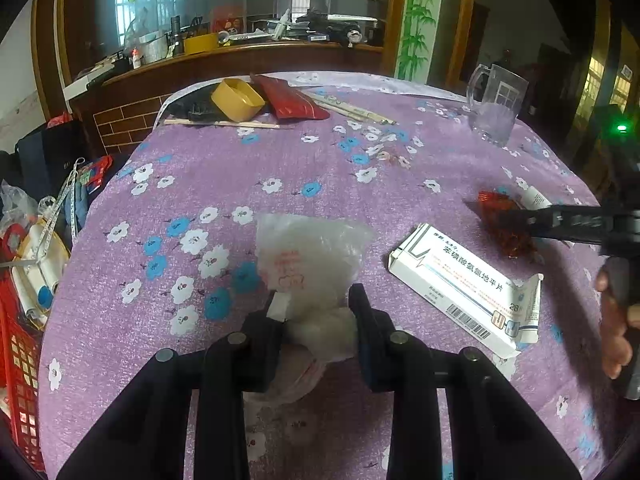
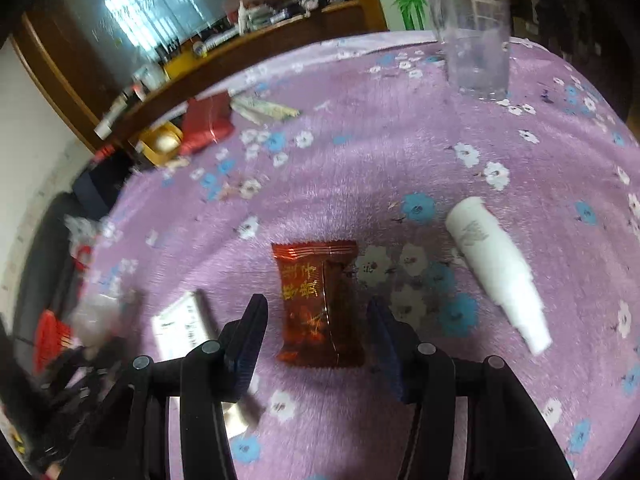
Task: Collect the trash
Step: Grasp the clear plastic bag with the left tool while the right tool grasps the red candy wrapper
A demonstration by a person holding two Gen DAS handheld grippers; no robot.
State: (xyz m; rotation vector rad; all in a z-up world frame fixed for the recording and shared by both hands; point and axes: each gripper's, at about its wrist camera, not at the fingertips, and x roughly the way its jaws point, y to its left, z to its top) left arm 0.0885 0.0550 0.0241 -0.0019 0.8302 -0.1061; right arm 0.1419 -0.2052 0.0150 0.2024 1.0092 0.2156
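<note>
Purple floral cloth [image 1: 320,152] covers the surface. Left wrist view: left gripper [image 1: 316,312] fingers clamped on a crumpled clear plastic bag [image 1: 310,252], bag resting on cloth. White medicine box [image 1: 460,284] lies just right of bag. Right gripper [image 1: 516,216] enters from right edge, tips over a red candy wrapper [image 1: 500,216]. Glass mug [image 1: 494,106] stands far back. Right wrist view: right gripper [image 2: 316,320] fingers apart, straddling the wrapper, pads not touching it. White tube [image 2: 496,272] lies to the right.
</note>
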